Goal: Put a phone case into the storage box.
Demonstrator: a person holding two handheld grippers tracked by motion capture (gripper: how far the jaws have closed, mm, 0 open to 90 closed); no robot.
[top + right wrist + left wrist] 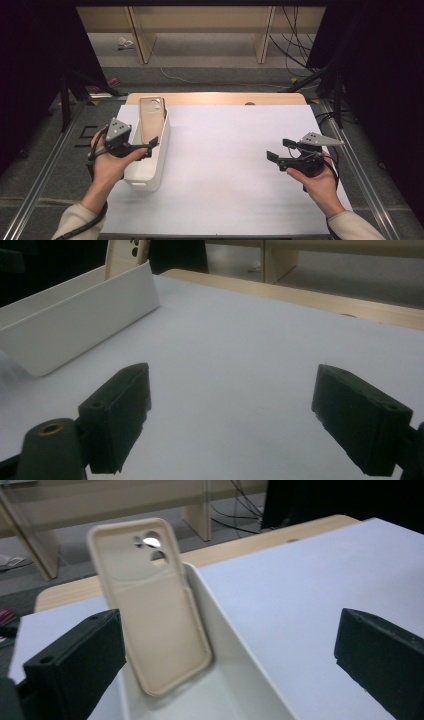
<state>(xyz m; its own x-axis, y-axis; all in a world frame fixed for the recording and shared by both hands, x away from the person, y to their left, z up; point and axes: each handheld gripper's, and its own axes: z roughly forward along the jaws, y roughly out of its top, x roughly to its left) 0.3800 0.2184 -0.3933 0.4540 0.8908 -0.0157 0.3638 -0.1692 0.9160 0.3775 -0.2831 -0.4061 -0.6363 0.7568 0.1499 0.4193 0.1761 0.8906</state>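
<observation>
Beige phone case (155, 610) leaning in white bin (159, 150), no legible txt.

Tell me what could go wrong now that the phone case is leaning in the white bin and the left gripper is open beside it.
1. The phone case stands tilted against the far end of the white bin, not lying flat; a nudge could tip it over or out.
2. The left gripper hangs open over the bin's near part; pulling away, a jaw might clip the rim and shift the bin.
3. The bin sits near the table's left edge, so a push could slide it off.
</observation>
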